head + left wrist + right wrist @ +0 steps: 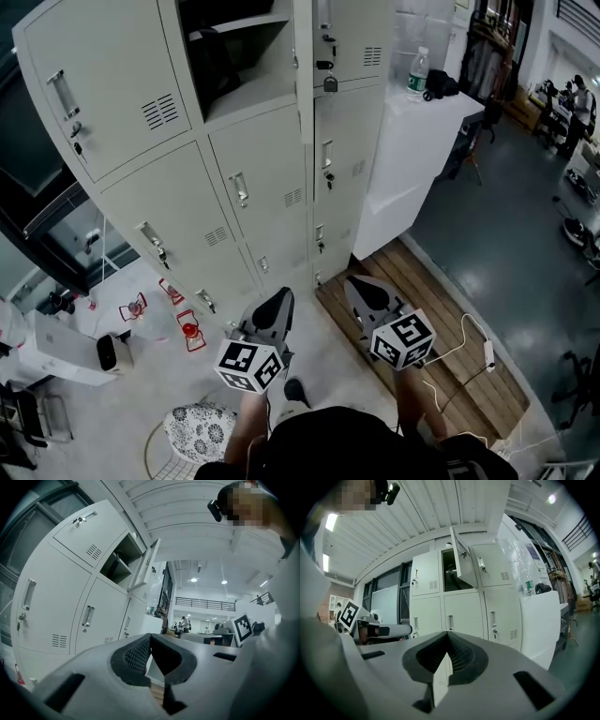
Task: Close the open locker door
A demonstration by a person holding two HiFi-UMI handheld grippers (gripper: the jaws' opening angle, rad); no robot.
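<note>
A bank of pale grey lockers (253,187) stands ahead of me. The upper middle compartment (239,52) is open, and its door (303,66) swings out towards me, seen edge-on. That door (146,566) sticks out high up in the left gripper view, and the door (461,559) also shows in the right gripper view. My left gripper (281,296) and right gripper (356,284) are held low, side by side, well below and short of the door. Both are shut with nothing between the jaws (150,637) (446,634).
A white counter (412,159) with a bottle (417,73) adjoins the lockers on the right. A wooden pallet (441,309) lies under my right gripper, with a power strip (487,352) on it. Red items (187,328), a white box (66,352) and a patterned stool (202,431) sit at lower left.
</note>
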